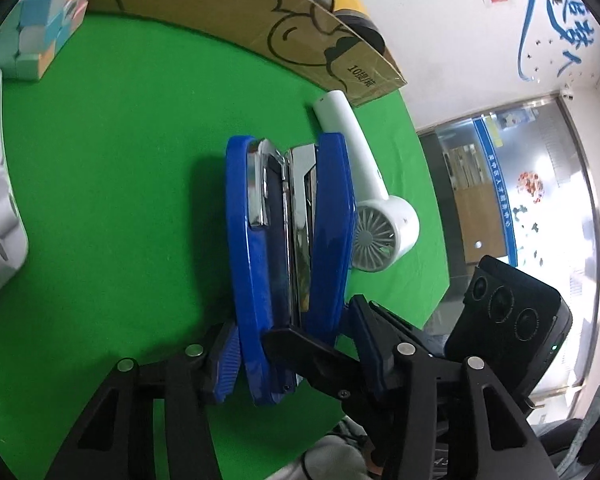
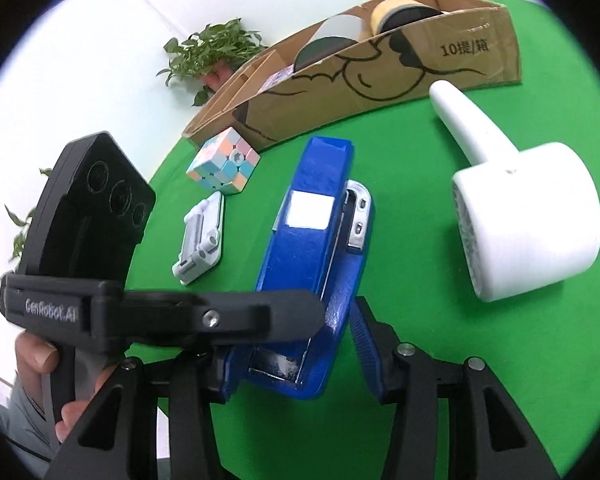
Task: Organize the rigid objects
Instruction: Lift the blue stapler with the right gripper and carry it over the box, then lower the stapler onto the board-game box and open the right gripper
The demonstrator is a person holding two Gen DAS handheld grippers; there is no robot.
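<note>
A blue stapler [image 1: 260, 240] lies on its side on the green table [image 1: 120, 160], its metal inner parts showing. My left gripper [image 1: 294, 340] is shut on its near end, a blue pad against each outer face. In the right wrist view the stapler [image 2: 312, 248] shows a white label, and my right gripper [image 2: 294, 340] is shut on the same near end. One black finger [image 2: 260, 312] of the left gripper crosses that view and touches the stapler. The right gripper's camera housing [image 1: 512, 316] shows at right in the left wrist view.
A white handheld fan [image 2: 532, 216] lies just right of the stapler. Behind stands a long cardboard box [image 2: 380, 80] holding a tape roll [image 2: 392, 12]. A pastel cube [image 2: 224, 164] and a white folding stand [image 2: 202, 240] lie left. A hand [image 2: 40, 360] holds the left gripper. The table's edge [image 1: 440, 248] runs close on the right.
</note>
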